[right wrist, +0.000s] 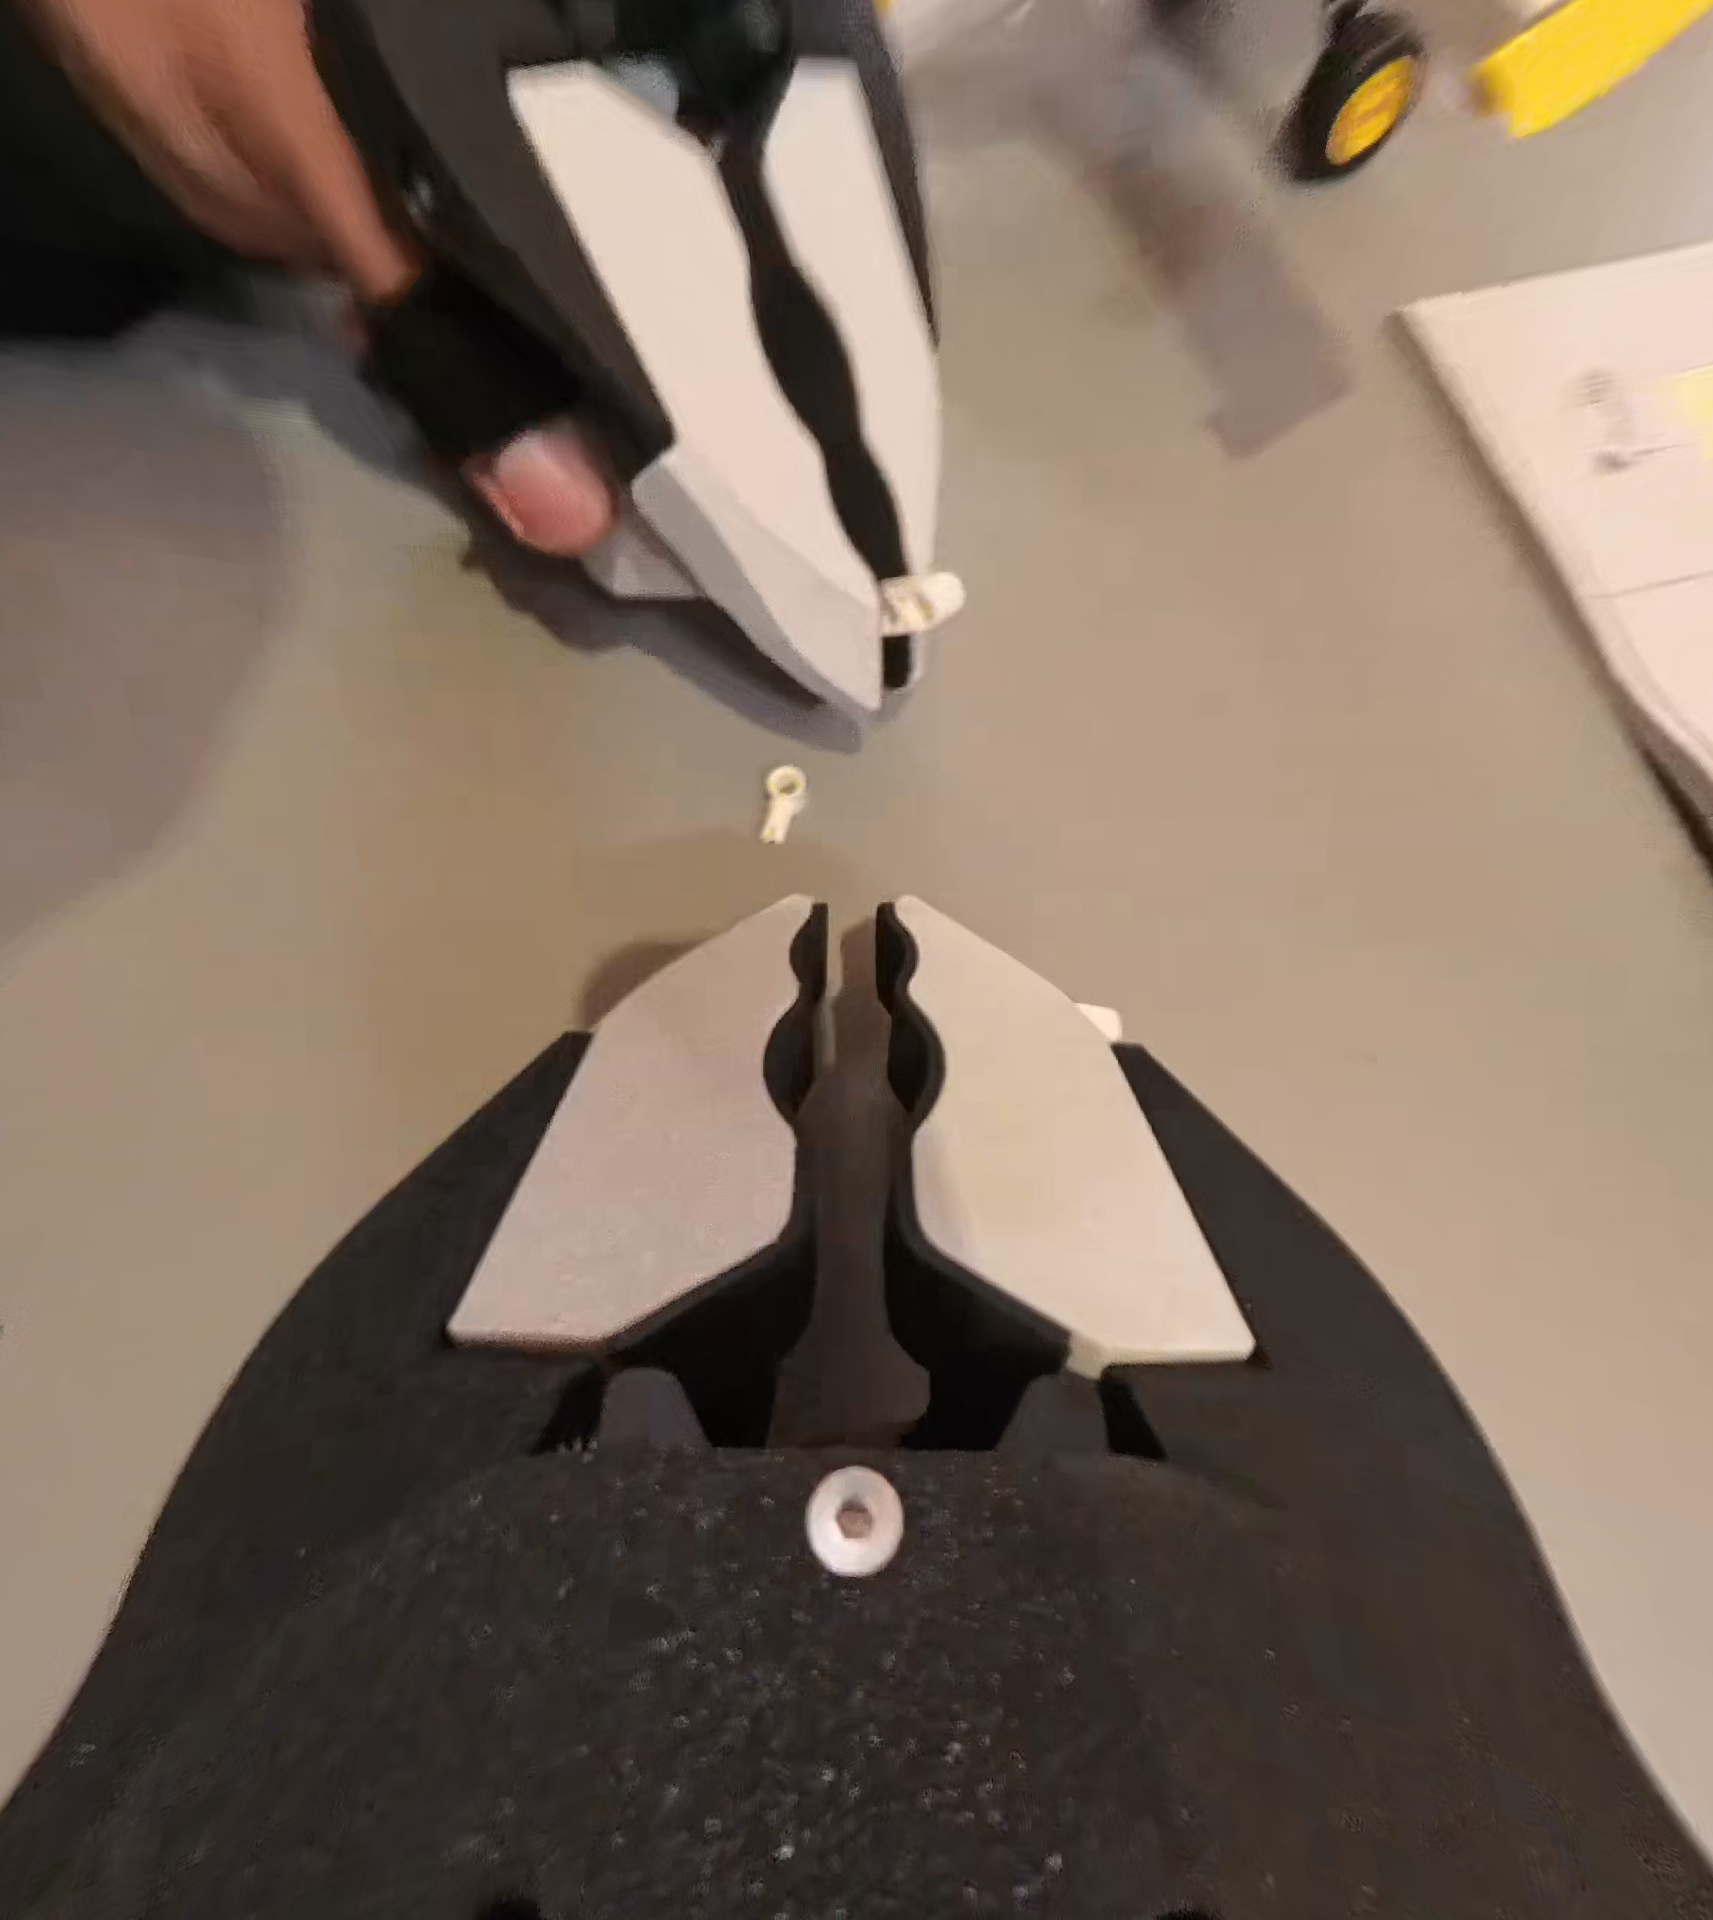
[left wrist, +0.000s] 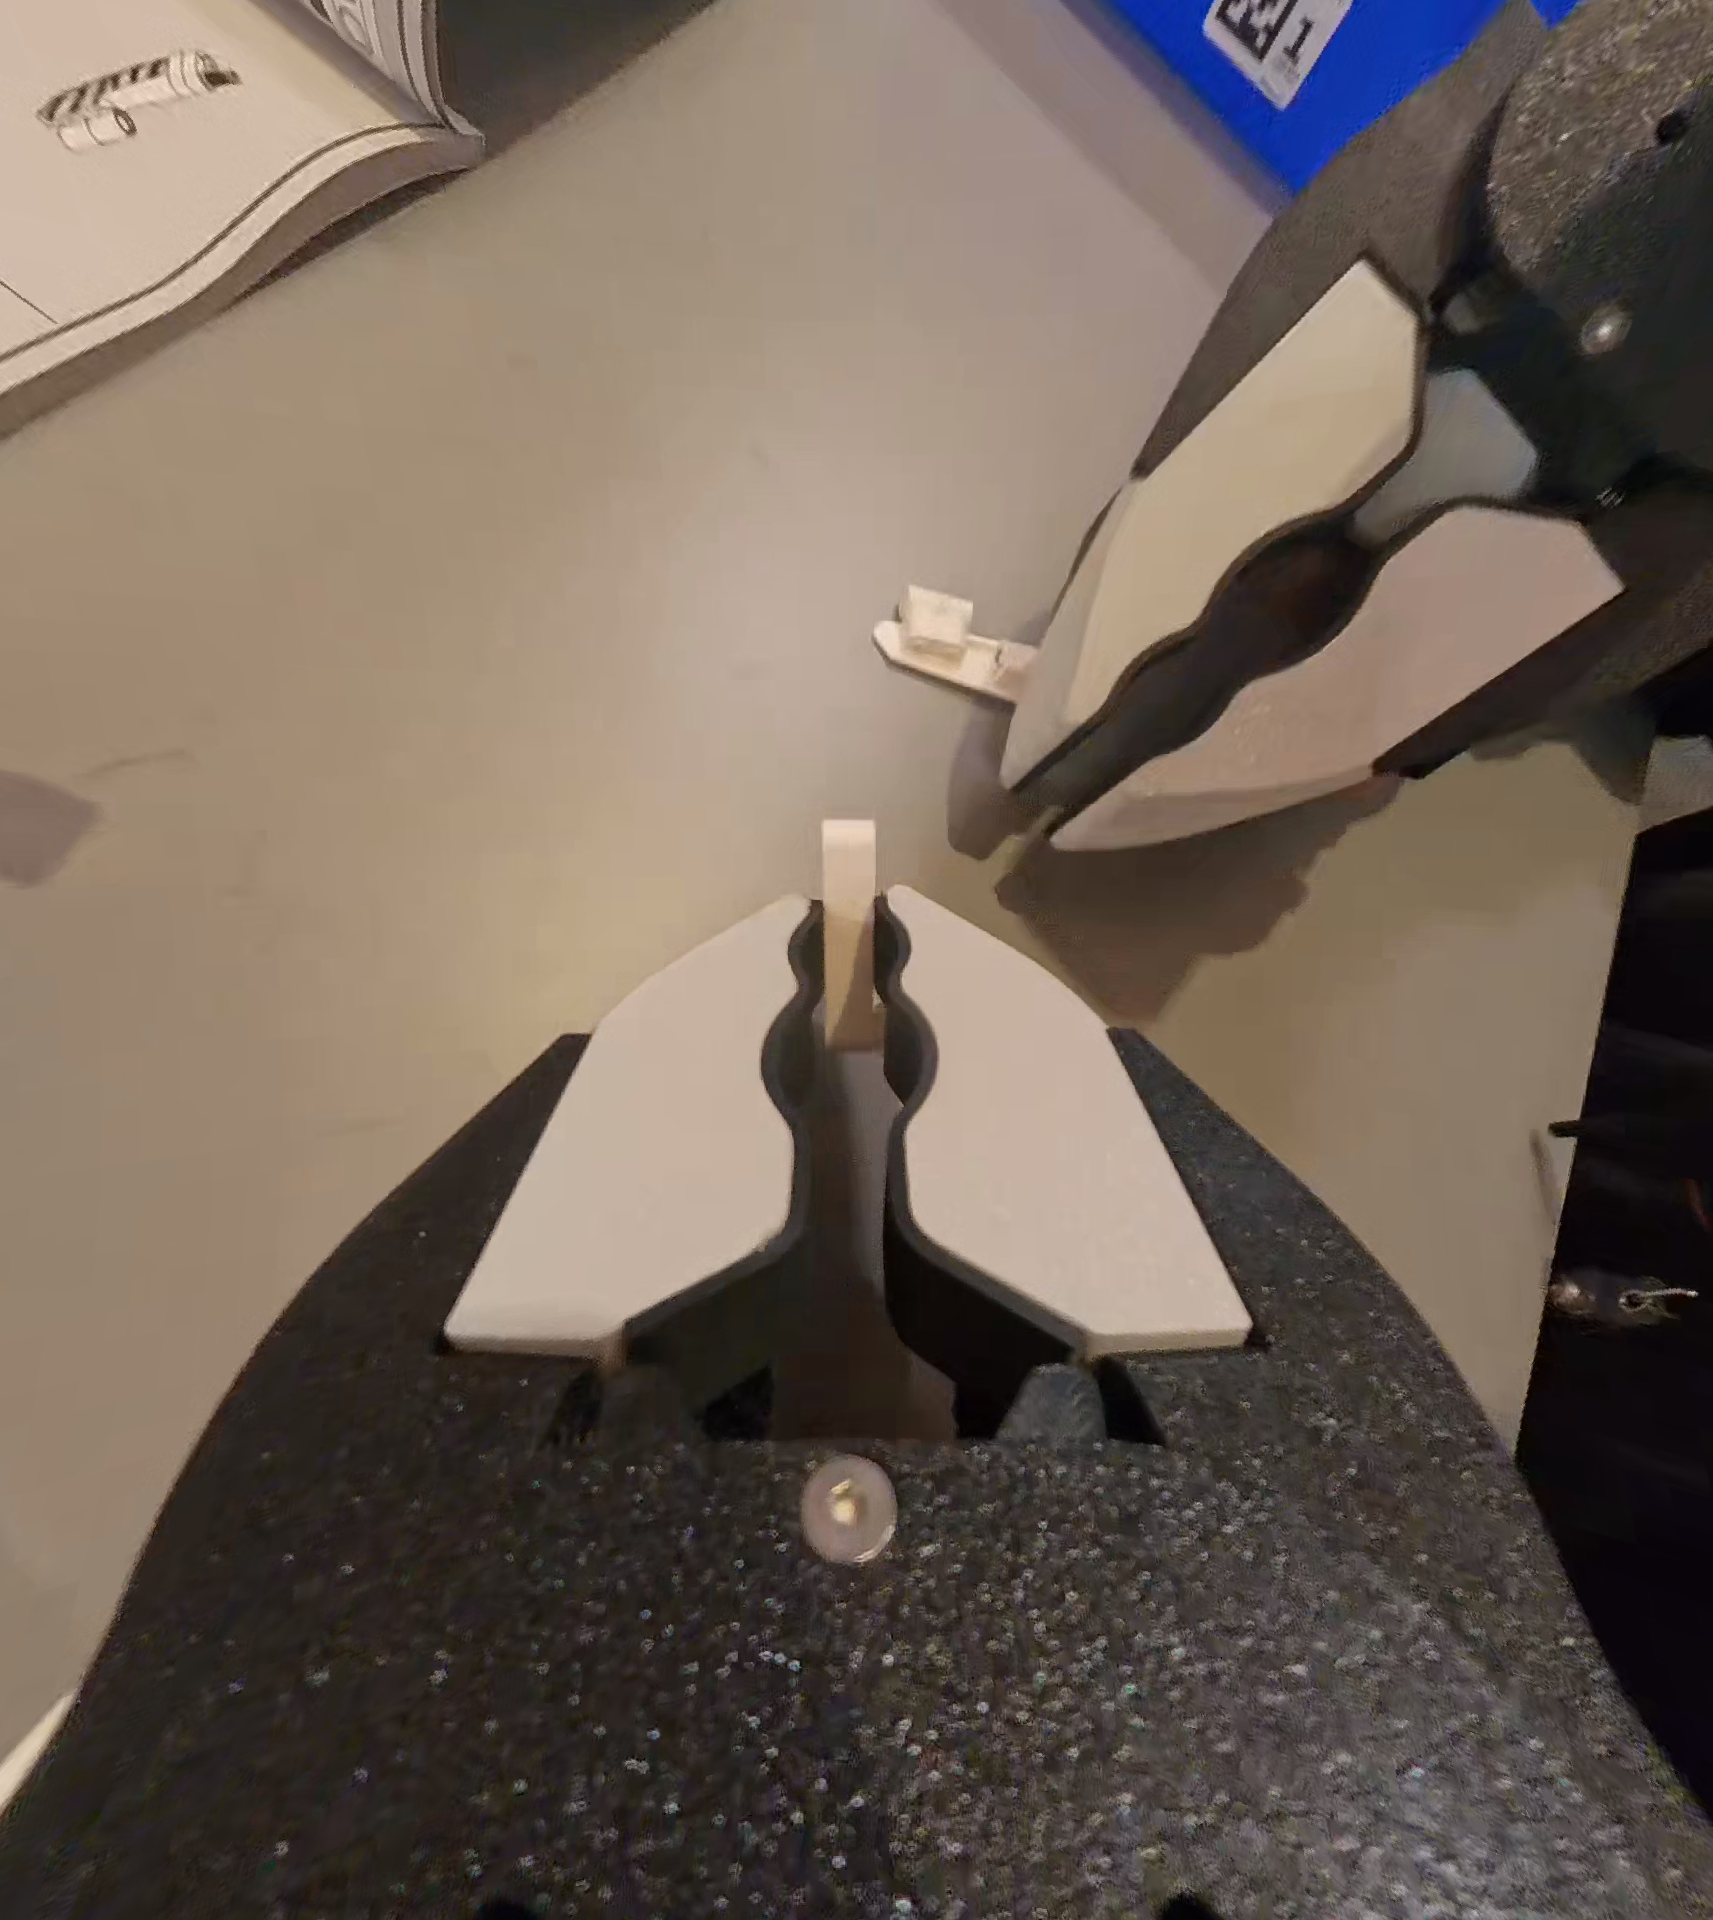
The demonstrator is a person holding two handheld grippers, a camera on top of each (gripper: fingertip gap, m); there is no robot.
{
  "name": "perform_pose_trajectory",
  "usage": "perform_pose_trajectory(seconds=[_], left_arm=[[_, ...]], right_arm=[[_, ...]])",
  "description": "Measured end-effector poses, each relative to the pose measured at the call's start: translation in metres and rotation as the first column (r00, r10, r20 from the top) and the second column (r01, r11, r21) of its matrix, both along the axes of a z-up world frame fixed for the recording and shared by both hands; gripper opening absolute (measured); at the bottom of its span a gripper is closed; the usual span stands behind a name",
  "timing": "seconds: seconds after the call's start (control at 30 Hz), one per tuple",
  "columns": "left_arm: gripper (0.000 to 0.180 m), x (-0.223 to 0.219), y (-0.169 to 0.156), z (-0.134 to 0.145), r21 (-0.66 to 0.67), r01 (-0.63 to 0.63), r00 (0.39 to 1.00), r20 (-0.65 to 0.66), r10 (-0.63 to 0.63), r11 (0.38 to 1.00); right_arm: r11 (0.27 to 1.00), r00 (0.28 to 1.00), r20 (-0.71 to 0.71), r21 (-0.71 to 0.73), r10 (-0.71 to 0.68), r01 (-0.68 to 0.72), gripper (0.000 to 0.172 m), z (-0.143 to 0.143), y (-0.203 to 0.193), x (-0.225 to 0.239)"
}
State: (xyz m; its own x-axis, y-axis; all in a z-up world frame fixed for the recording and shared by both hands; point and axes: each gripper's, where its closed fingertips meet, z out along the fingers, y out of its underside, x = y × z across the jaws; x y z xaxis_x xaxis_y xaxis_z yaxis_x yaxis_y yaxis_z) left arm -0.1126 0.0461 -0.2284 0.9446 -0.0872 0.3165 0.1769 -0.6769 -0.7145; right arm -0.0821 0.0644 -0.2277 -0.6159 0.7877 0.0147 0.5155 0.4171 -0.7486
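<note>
The left gripper, at lower centre of its own view, is clenched on a small cream plastic piece that stands upright between its pads and sticks out past the tips. To the upper right, the right gripper hangs tip-down over the grey table; its jaws are slightly parted with nothing between them. Just behind its tips a flat white plastic part lies on the table. In the right wrist view, a small cream ring-ended piece lies on the table at centre frame, between the two grippers. An open booklet sits at upper left, a blue box at the top right, and a yellow wheeled toy at that view's top right.
</note>
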Motion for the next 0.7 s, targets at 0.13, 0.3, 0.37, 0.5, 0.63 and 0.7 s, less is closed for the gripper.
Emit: perform_pose_trajectory(seconds=[0.13, 0.3, 0.37, 0.5, 0.63, 0.7], left_arm=[[0.008, -0.002, -0.005, 0.004, 0.023, 0.002, 0.997, -0.073, 0.000, 1.000], [0.008, -0.009, -0.009, 0.006, 0.064, -0.019, 0.998, -0.051, 0.022, 0.998], [0.008, -0.011, -0.011, 0.006, 0.066, -0.026, 0.998, -0.047, 0.029, 0.998], [0.008, -0.009, -0.013, 0.007, 0.070, -0.014, 0.998, -0.060, 0.018, 0.997], [0.008, -0.004, -0.015, 0.005, 0.062, 0.011, 0.999, -0.054, -0.007, 0.998], [0.008, -0.004, -0.015, 0.004, 0.059, 0.016, 0.999, -0.053, -0.013, 0.998]], right_arm=[[0.985, 0.997, 0.029, 0.156, 0.067, -0.071, 0.010, -0.012, -0.014, -0.007], [0.955, 0.980, 0.045, 0.220, 0.195, -0.200, 0.017, -0.013, -0.021, -0.016], [0.957, 0.973, 0.069, 0.179, 0.221, -0.230, 0.018, -0.006, -0.028, -0.016], [0.948, 0.966, 0.141, 0.206, 0.215, -0.241, 0.021, -0.010, -0.030, -0.016], [0.909, 0.948, 0.074, 0.268, 0.310, -0.318, 0.021, -0.006, -0.021, -0.020], [0.869, 0.905, 0.038, 0.267, 0.423, -0.417, 0.021, -0.002, -0.023, -0.018]])
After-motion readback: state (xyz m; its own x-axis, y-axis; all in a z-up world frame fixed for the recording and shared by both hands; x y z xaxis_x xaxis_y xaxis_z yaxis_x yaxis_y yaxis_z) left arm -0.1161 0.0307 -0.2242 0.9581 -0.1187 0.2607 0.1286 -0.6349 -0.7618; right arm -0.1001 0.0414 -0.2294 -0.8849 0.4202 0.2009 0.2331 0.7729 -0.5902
